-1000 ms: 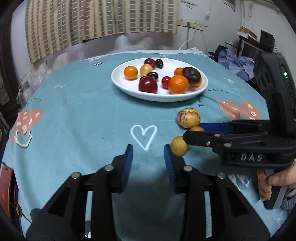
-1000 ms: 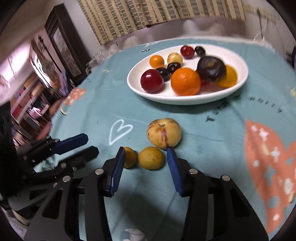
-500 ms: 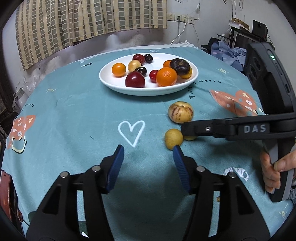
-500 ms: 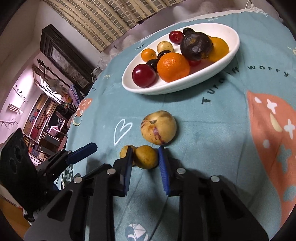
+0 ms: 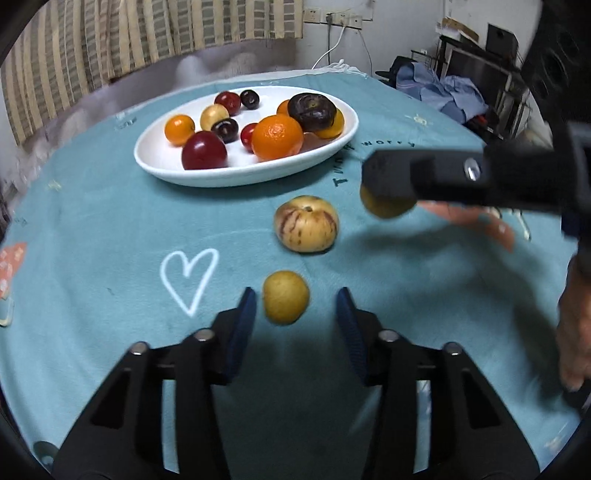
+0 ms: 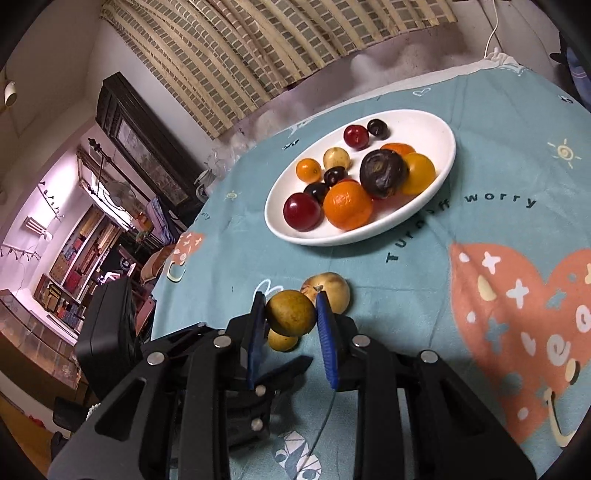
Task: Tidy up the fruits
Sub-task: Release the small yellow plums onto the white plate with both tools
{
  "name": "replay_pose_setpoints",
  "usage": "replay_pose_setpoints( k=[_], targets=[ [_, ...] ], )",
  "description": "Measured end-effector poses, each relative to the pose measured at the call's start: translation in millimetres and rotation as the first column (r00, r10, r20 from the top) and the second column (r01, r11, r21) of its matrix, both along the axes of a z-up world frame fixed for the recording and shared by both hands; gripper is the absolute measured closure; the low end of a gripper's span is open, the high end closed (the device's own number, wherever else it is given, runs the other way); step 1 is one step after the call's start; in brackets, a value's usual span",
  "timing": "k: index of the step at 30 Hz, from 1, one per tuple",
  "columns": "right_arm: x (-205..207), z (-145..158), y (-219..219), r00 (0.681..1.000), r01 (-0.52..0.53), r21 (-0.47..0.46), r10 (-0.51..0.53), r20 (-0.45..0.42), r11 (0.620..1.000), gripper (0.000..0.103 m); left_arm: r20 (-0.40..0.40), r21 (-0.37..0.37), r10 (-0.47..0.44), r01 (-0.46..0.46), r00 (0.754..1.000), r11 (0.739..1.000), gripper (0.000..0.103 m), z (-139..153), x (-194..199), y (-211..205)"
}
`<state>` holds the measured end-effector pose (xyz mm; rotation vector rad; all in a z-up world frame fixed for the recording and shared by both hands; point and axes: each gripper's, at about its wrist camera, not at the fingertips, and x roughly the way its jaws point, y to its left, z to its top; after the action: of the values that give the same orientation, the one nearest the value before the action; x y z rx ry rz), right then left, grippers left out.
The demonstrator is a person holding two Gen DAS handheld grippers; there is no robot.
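Two fruits wait low on the cloth: a striped melon [image 5: 306, 223] and a yellow fruit [image 5: 285, 297] between the left claw's [image 5: 295, 325] closing, untouching jaws. Right claw [image 6: 291, 325] grips another yellow one [image 6: 290, 312]; the white plate [image 5: 236, 176], upper middle, holds the rest.

Checked curtain [image 5: 147, 40] over white wall [image 5: 399, 33], dark cabinet [image 6: 147, 147], lit bookshelves [image 6: 81, 251]

In your left wrist view, the right gripper [image 5: 388, 184] is blurring and covering the top of the yellow fruit [image 5: 386, 208] it is clamping. Your hand [image 5: 576, 325] is running off the right edge, smeared too.
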<state>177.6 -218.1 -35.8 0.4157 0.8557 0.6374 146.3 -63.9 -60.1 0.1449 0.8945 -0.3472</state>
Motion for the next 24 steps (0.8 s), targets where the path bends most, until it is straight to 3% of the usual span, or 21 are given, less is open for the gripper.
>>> replay_pose_setpoints(
  k=[3,7,15,20,24],
  targets=[
    [-1,0,-2,1.0,0.007,0.004,-0.007,-0.003,1.0,0.075,0.007,0.008,0.002,-0.002,1.0,1.0,0.063,-1,2,-3],
    [2,-1,-3,1.0,0.011,-0.003,-0.011,-0.006,1.0,0.075,0.007,-0.014,0.021,-0.021,1.0,1.0,0.078,0,5,1],
    [6,-15,-5,0.999,0.018,-0.014,-0.018,-0.043,1.0,0.075,0.014,-0.063,0.047,-0.046,0.999,0.997,0.078,4,-1,16],
    [-7,16,-17,0.998,0.047,0.015,-0.047,0.042,0.999,0.075,0.092,-0.109,0.059,-0.049,0.994,0.993,0.078,35,-16,21],
    [6,48,-30,0.992,0.077,-0.014,-0.075,0.097,0.997,0.075,0.138,-0.093,0.064,-0.051,0.988,0.994,0.078,72,5,19]
  ],
)
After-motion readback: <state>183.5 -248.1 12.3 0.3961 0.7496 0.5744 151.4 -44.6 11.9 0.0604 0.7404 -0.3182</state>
